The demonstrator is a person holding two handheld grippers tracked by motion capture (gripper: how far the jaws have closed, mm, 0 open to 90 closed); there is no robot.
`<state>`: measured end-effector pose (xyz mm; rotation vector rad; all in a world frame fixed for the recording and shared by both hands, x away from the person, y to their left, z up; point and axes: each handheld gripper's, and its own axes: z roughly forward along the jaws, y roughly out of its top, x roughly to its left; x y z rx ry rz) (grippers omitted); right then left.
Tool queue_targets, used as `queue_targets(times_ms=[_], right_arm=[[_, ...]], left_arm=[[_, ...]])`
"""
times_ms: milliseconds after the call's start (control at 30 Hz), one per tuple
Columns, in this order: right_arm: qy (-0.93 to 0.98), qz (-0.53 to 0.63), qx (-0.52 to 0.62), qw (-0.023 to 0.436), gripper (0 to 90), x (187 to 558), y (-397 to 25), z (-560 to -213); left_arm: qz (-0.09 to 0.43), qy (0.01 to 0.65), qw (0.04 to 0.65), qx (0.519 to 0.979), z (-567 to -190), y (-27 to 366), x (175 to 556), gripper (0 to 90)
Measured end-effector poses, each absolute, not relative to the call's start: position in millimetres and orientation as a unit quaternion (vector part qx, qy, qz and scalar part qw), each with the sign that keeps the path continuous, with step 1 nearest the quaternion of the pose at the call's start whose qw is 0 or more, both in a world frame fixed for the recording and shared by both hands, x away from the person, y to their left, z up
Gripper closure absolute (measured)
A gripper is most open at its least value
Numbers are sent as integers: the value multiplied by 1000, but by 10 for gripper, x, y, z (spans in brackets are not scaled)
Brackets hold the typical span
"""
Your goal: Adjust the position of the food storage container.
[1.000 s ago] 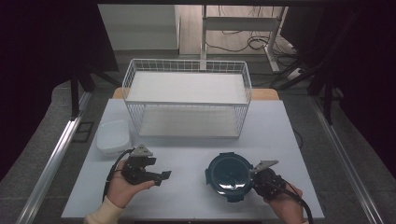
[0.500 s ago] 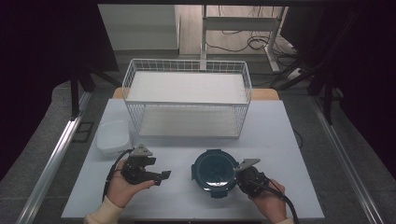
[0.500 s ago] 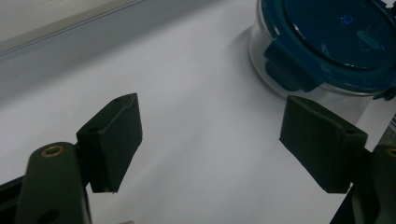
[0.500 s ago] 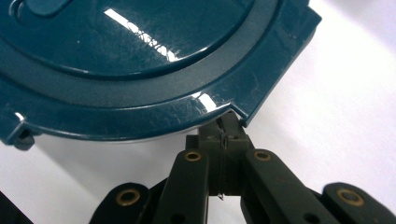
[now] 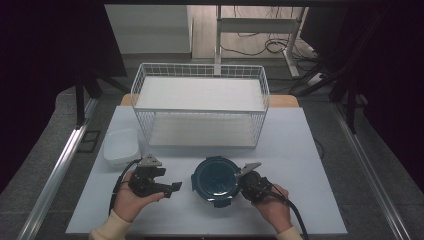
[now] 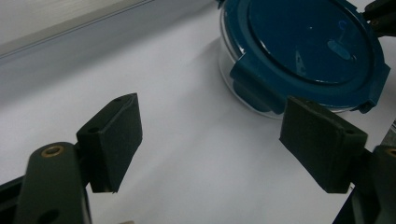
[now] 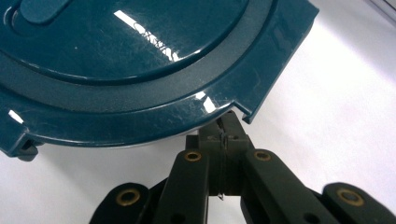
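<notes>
The round container with the dark teal clip lid sits on the white table, near the front edge and between the two hands, seen from the high view. The right gripper is against its right rim; the left gripper hovers apart on the left, pointing towards it. To my mind the step in hand is sliding or steadying the container, and it goes best with a low, even push so the glass base does not tip or spin. Behind stands the wire basket and at the left a small white tub, both well apart from the container, so there is open table to either side and towards the back; the front edge is the nearer limit

In the left gripper view the jaws stand wide apart with nothing between them, and the container lies ahead and to the right, one lid flap facing the camera. That flap looks like the natural place to catch hold, coming in level with the table

In the right gripper view the jaws are pressed together, their tips tucked just under the lid's rim beside a flap; whether they nip anything there I cannot tell. Lifting from here risks prising the lid, so keep the pressure sideways
</notes>
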<state>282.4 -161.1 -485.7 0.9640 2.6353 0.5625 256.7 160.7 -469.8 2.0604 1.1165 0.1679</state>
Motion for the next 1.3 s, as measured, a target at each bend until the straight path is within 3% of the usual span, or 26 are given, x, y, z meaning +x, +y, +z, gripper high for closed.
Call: queue_targets(times_ms=[600, 1000, 1067, 1200, 1300], right_arm=[[912, 236, 317, 110, 896, 2801, -1525, -4863], [858, 330, 377, 115, 867, 2746, -2081, -4543], [852, 339, 382, 112, 825, 2754, -2112, -4516], [843, 353, 390, 112, 501, 2772, -2126, -4515], [836, 358, 401, 112, 384, 2785, -2115, -4536]], left_arm=[[69, 439, 383, 810, -4708, 1611, 2574, 202], [72, 445, 395, 801, -4678, 1640, 2568, 202], [74, 446, 398, 798, -4671, 1648, 2568, 201], [74, 452, 400, 794, -4674, 1675, 2580, 200], [74, 454, 405, 790, -4664, 1687, 2579, 194]])
